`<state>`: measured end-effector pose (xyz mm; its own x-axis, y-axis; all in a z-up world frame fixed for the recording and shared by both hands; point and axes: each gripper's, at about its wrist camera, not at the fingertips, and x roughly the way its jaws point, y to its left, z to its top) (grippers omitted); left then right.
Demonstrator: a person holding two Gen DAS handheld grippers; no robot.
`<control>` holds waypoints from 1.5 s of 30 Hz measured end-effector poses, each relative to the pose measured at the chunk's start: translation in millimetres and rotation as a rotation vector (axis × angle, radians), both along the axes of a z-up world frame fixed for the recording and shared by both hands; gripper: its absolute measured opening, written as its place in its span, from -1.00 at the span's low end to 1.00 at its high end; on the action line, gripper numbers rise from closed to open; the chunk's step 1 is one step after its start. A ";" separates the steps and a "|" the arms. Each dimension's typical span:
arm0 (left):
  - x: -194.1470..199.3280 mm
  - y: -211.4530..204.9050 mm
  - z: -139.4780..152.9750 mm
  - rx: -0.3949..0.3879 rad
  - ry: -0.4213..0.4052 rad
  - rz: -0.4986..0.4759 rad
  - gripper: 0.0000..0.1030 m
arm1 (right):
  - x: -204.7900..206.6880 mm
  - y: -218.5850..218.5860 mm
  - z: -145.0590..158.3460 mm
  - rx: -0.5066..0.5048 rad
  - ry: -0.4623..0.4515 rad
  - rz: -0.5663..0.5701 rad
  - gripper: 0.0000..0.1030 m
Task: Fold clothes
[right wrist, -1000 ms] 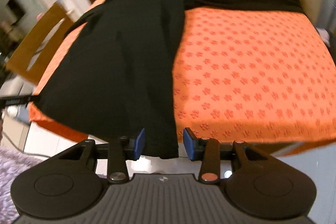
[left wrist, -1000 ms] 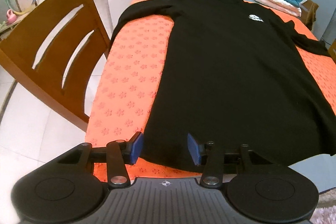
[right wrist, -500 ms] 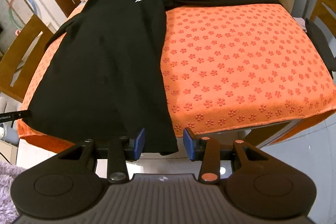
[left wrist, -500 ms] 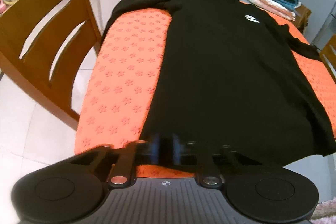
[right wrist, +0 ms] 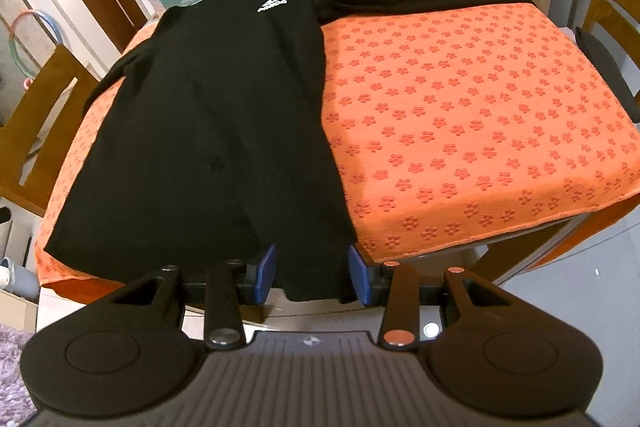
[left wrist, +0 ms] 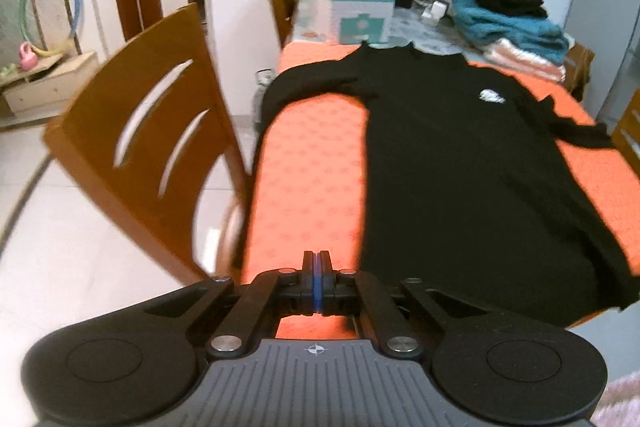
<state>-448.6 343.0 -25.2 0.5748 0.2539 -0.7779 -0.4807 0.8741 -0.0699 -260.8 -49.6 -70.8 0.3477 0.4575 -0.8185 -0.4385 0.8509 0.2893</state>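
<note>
Since a second ago, left gripper (left wrist: 316, 281) is closing fully, pressed together beside the black shirt (left wrist: 460, 179). Right gripper (right wrist: 312, 273) is staying spread around its hem.

The left tool (left wrist: 317, 281) has its blue pads pressed together, while the right tool (right wrist: 312, 273) stands spread wide.

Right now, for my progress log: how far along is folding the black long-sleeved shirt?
Done: the black long-sleeved shirt lies spread flat, logo up, on the orange flower-patterned tablecloth. In hand: the right gripper has its jaws open around the hem's corner; the left gripper is shut beside the hem, no cloth visible in it. Left: every fold; both sleeves lie outstretched.
</note>
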 end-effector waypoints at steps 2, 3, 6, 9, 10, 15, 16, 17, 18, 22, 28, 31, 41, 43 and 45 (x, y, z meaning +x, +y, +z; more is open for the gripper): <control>-7.6 4.4 0.5 -0.003 0.007 0.010 -0.95 | -1.0 0.6 -1.1 0.010 0.001 -0.011 -0.11; -11.5 6.6 0.7 -0.005 0.011 0.015 -0.95 | -1.2 0.2 -2.0 0.016 0.002 -0.020 -0.11; -18.1 10.1 -0.3 -0.012 0.023 0.020 -0.93 | 0.7 -2.8 -7.7 0.028 0.018 -0.064 -0.12; -14.0 8.3 -3.8 -0.021 0.032 -0.005 -0.93 | 3.2 -3.1 -12.7 0.042 0.031 -0.078 -0.25; -10.8 7.2 -4.1 -0.020 0.033 -0.017 -0.92 | 3.8 -2.1 -13.6 0.046 0.032 -0.077 -0.39; 4.6 5.0 -1.5 -0.019 0.017 -0.065 -0.92 | -1.1 12.4 3.3 0.078 -0.012 -0.071 -0.88; 7.0 5.0 -1.2 -0.023 0.014 -0.069 -0.91 | -4.0 17.4 11.4 0.096 -0.030 -0.063 -0.88; 9.4 4.9 -0.8 -0.026 0.011 -0.073 -0.86 | -6.9 22.8 19.4 0.113 -0.047 -0.053 -0.88; 11.7 4.9 -0.5 -0.029 0.007 -0.077 -0.85 | -10.2 29.8 26.8 0.124 -0.064 -0.032 -0.88; 19.2 1.8 -2.6 -0.042 0.007 -0.097 -0.73 | -21.7 68.7 43.5 0.118 -0.103 0.119 -0.88; 24.6 1.7 -2.8 -0.084 -0.002 -0.100 -0.57 | -34.0 131.2 37.2 0.018 -0.095 0.343 -0.86; 25.8 1.7 3.0 -0.075 -0.016 -0.108 -0.43 | -38.7 144.8 36.4 -0.019 -0.093 0.400 -0.78; 49.6 -10.6 5.2 -0.074 -0.029 -0.156 -0.09 | -17.9 107.7 83.5 0.005 -0.164 0.393 -0.52; 57.4 -17.5 5.1 -0.074 -0.032 -0.167 -0.08 | -3.4 94.4 89.0 -0.007 -0.181 0.375 -0.49; 65.7 -25.7 5.6 -0.075 -0.037 -0.176 -0.03 | 12.2 81.8 91.3 -0.019 -0.193 0.360 -0.46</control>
<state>-382.9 317.3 -19.7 0.6337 0.0885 -0.7685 -0.3164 0.9362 -0.1531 -248.5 32.2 20.5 0.3160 0.5634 -0.7634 -0.7543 0.6372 0.1581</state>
